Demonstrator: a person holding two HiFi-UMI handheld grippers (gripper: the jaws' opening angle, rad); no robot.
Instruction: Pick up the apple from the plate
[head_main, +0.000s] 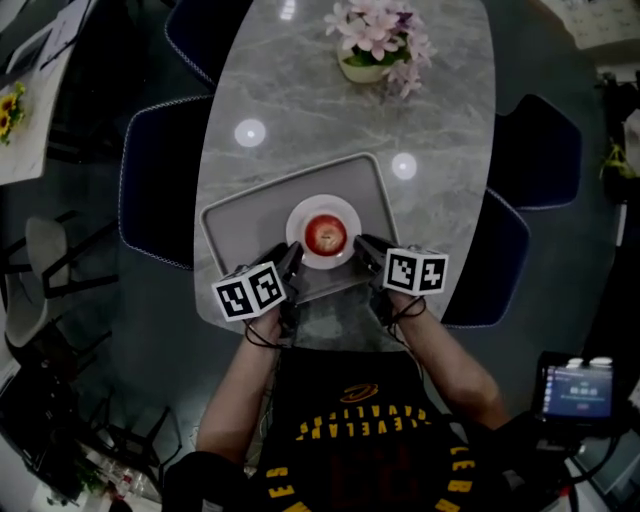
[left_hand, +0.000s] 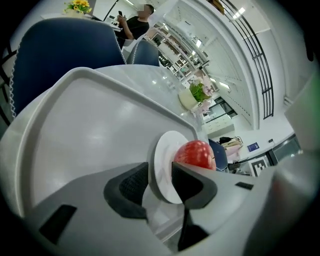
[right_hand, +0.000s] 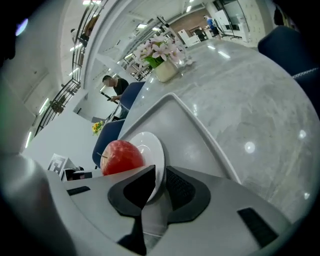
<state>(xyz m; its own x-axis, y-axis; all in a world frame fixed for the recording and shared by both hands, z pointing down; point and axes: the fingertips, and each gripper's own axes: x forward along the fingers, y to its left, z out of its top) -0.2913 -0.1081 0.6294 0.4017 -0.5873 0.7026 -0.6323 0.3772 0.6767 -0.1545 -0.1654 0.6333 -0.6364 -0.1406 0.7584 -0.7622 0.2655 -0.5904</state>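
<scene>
Clamping the plate (head_main: 325, 205), left gripper (head_main: 293, 258) and right gripper (head_main: 362, 245) flank the apple (head_main: 325, 235) inside the tray (head_main: 240, 225).

The head view is dim, darkening to near black at its corners. Two small round lamp reflections (head_main: 250, 132) glare on the oval grey marbled table (head_main: 300, 100), near its middle. Both gripper views are bright under ceiling strip lights (left_hand: 240, 12), and bowed at the edges inside a black ring. The left gripper (left_hand: 160, 172) and right gripper (right_hand: 159, 175) look blurred up close. The round white plate (left_hand: 162, 150) and red apple (left_hand: 196, 154) are fairly sharp.
</scene>
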